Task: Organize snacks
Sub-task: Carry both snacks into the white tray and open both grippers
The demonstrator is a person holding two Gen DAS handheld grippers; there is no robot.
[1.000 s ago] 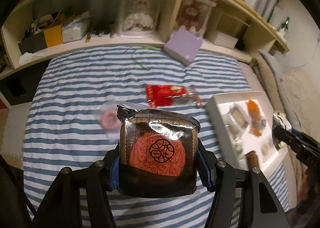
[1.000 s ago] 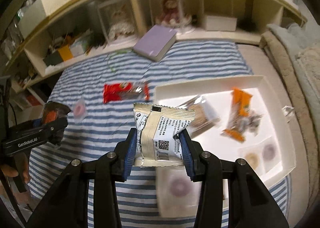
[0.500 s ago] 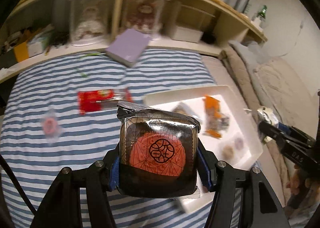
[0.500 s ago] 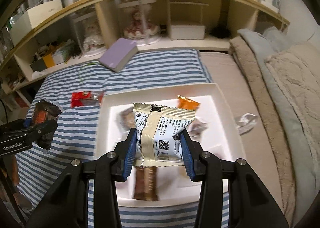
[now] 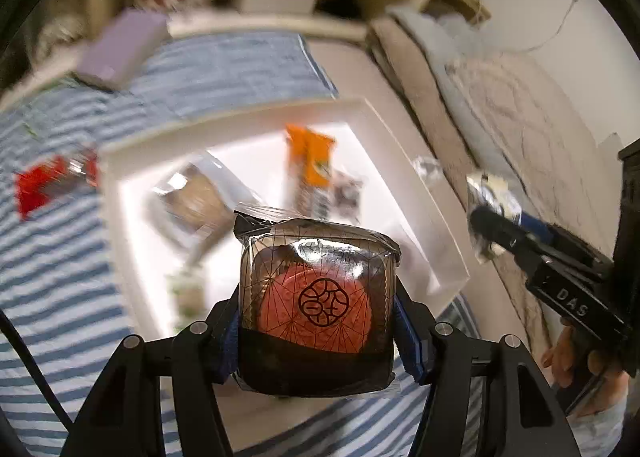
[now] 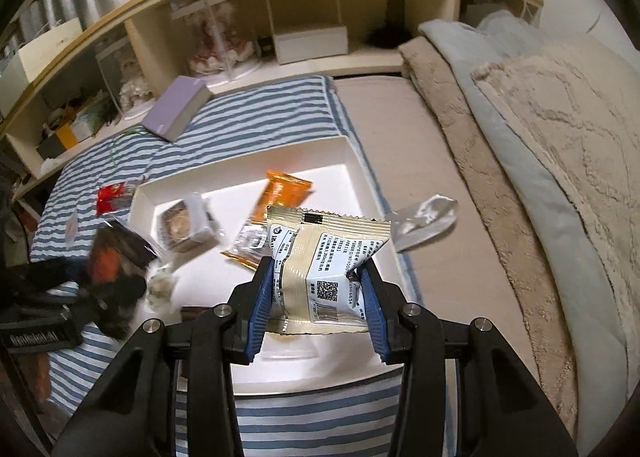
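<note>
- Left gripper [image 5: 318, 341]: we see its blue-padded fingers [image 5: 406, 337] pinching a dark-wrapped pastry [image 5: 316, 301] by its two sides. The printed red disc faces the camera, the crimped seal points away toward the tray, and the pack is nearly square, so no long axis can be named.
- Right gripper [image 6: 318, 299]: its fingers [image 6: 262, 297] are clamped on a cream snack packet [image 6: 324, 257], which buckles at the waist. The barcode face looks at the camera; the long axis runs along the fingers, with the serrated top edge leading.
- Change: a second ago both grippers hung over the striped bedcover [image 6: 280, 109] with the white tray [image 6: 344, 145] off to one side; now both packs hover above the tray floor. We judge that transport is nearly over and release comes next.
- Tray contents: an orange sachet [image 6: 286, 189] and a clear-wrapped cake [image 6: 184, 225] lie inside.
- Outside the tray: a red packet [image 6: 112, 197] awaits on the bedcover, and a silver wrapper [image 6: 424, 221] lies on the beige mattress [image 6: 404, 161].
</note>
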